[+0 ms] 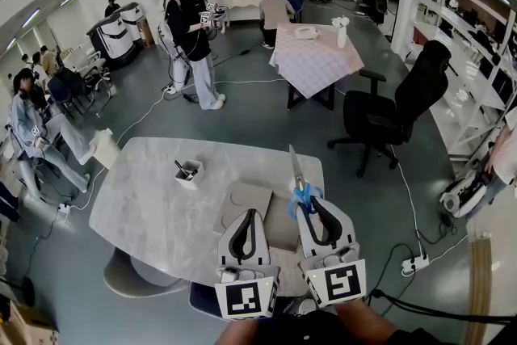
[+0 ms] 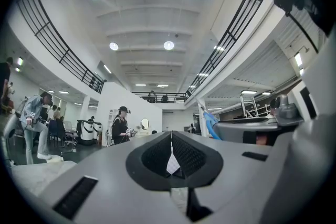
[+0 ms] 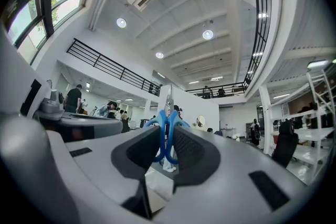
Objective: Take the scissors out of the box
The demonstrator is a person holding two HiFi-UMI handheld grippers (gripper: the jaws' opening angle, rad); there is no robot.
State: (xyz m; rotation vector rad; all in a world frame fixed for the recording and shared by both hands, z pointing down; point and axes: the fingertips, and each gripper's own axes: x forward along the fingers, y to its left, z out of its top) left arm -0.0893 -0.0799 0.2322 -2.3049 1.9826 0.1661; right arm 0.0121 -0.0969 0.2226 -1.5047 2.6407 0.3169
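Since my right gripper (image 1: 312, 204) is already clenched on the blue handles of the scissors (image 1: 296, 170), the thing I watch is how they lie from the fingers. The handles sit right between the pads, and the blades run straight out past the fingertips toward 12 o'clock in the head view. Their long axis simply carries on the line of the gripper. The right gripper view confirms it, with both blue loops pinched upright between the jaws and the steel pointing away. The scissors hang over the near part of the marble table (image 1: 153, 206), touching nothing else that I can see. My left gripper (image 1: 251, 216) sits just beside the right one, at its 9 o'clock, with the jaws pressed together on nothing, so the right hand is the one doing the work. A small white box (image 1: 189, 172) stands at about 10 o'clock from the left gripper, well apart from the scissors, so I judge they are out of it. By count I see one pair of scissors, two grippers, one white box with one dark item I cannot identify, and one flat tan board (image 1: 242, 198).
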